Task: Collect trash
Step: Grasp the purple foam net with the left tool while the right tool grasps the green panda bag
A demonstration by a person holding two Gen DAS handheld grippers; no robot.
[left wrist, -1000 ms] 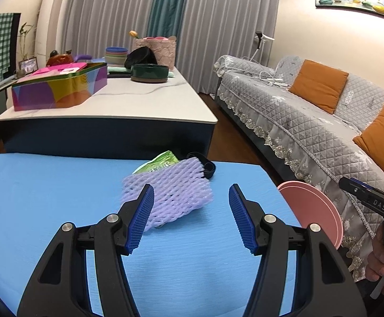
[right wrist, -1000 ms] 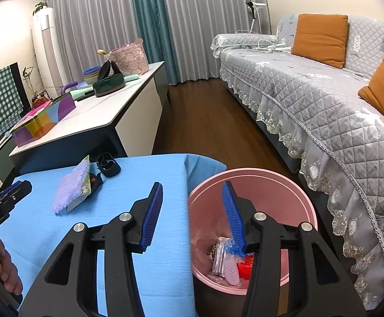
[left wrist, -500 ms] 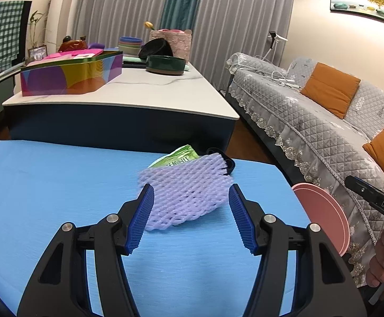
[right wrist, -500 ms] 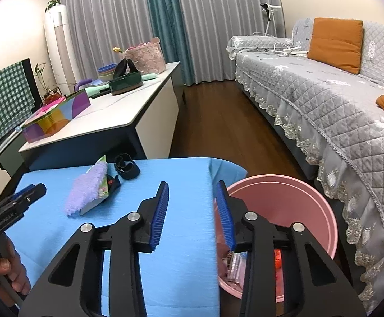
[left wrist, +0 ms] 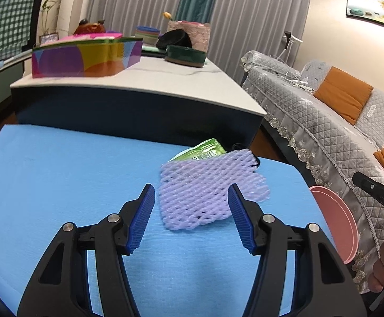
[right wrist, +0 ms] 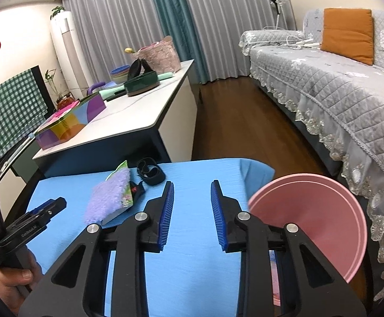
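A purple foam net (left wrist: 208, 190) lies on the blue tablecloth (left wrist: 59, 185), on top of a green snack packet (left wrist: 202, 152). My left gripper (left wrist: 190, 189) is open just in front of the net, with the net's near edge between its fingertips and no pad touching it. My right gripper (right wrist: 192, 185) hovers over the blue cloth (right wrist: 200, 264) with its jaws closing and nothing between them. The pink bin (right wrist: 311, 211) stands to its right, off the table's edge. From the right wrist view the net (right wrist: 107, 198) and my left gripper (right wrist: 33, 219) show at the left.
A black strap (right wrist: 151, 174) lies behind the packet. Beyond it stands a white-topped table (left wrist: 152, 79) with a colourful box (left wrist: 86, 58) and bowls. A grey sofa (right wrist: 337, 92) with orange cushions runs along the right. The bin (left wrist: 334, 224) holds some wrappers.
My left gripper has come closer to the foam net, which now reaches between its fingertips. My right gripper has swung left from above the bin to over the table, and its jaws have narrowed.
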